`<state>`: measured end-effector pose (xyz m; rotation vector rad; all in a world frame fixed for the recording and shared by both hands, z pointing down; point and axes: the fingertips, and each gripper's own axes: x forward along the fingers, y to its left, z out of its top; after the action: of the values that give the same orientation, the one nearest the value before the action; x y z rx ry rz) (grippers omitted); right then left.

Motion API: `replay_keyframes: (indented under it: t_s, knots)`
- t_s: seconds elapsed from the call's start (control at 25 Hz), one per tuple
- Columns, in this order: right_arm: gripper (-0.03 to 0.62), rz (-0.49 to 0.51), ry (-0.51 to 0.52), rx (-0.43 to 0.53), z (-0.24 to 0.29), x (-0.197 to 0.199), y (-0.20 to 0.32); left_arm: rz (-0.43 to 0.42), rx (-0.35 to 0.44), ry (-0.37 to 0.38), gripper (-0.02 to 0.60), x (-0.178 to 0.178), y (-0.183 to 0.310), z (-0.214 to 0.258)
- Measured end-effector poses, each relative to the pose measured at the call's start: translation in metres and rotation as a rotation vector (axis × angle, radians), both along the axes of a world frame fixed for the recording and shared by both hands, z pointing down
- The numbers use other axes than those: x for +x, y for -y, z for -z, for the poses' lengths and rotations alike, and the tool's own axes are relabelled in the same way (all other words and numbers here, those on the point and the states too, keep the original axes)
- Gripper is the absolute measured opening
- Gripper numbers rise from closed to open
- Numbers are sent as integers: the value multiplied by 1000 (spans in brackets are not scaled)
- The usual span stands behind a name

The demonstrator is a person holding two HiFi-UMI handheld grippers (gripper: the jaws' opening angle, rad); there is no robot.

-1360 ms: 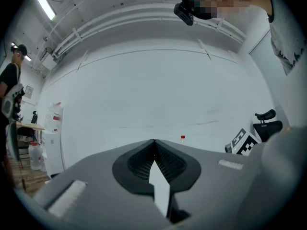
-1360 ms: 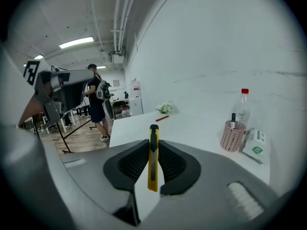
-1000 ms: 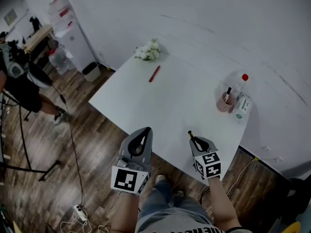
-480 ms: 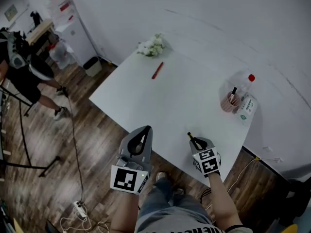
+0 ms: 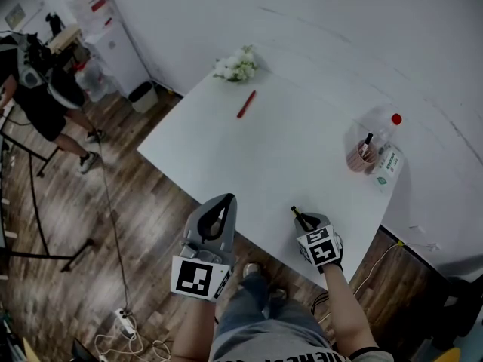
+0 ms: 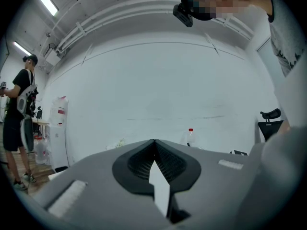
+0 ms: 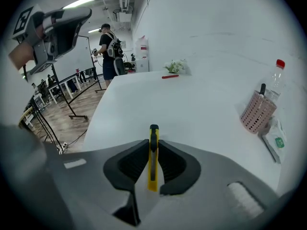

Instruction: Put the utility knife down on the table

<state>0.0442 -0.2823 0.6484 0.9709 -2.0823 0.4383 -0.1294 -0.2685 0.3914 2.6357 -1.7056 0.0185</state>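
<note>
A yellow and black utility knife (image 7: 153, 155) is clamped between the jaws of my right gripper (image 7: 153, 147), its tip pointing forward over the white table (image 7: 192, 109). In the head view this right gripper (image 5: 304, 222) hovers above the table's near edge, with the knife (image 5: 297, 214) poking out ahead of it. My left gripper (image 5: 219, 216) is held off the table's near left side, over the wooden floor, jaws shut with nothing between them. In its own view the left gripper (image 6: 154, 150) is raised and faces the white wall.
On the table lie a red pen (image 5: 246, 104) and white flowers (image 5: 237, 65) at the far end, and a pink pen holder (image 5: 361, 155), a bottle (image 5: 390, 130) and a packet (image 5: 388, 167) at the right. A person (image 5: 41, 89) stands on the floor at far left.
The head view has shifted slightly, so table objects sit a little higher and further right. Both grippers stay nearly where they were; the knife remains gripped.
</note>
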Motion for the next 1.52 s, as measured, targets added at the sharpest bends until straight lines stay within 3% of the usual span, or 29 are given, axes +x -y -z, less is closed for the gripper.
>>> replay_keyframes:
  t_s: [0.8,1.04,1.16,1.52]
  knots:
    - [72,-9,-19,-10,-8,0,0,-6,-14,3,5,-1,1,-2]
    - [69,-32,22,20,3,0,-1,-19,-9,12,5,5,-1,1]
    - [2,-56,57,63,18,2,-4,-29,0,12,4,8,-3,2]
    - [2,-111,198,180,65,13,-16,-56,15,23,3,29,-13,10]
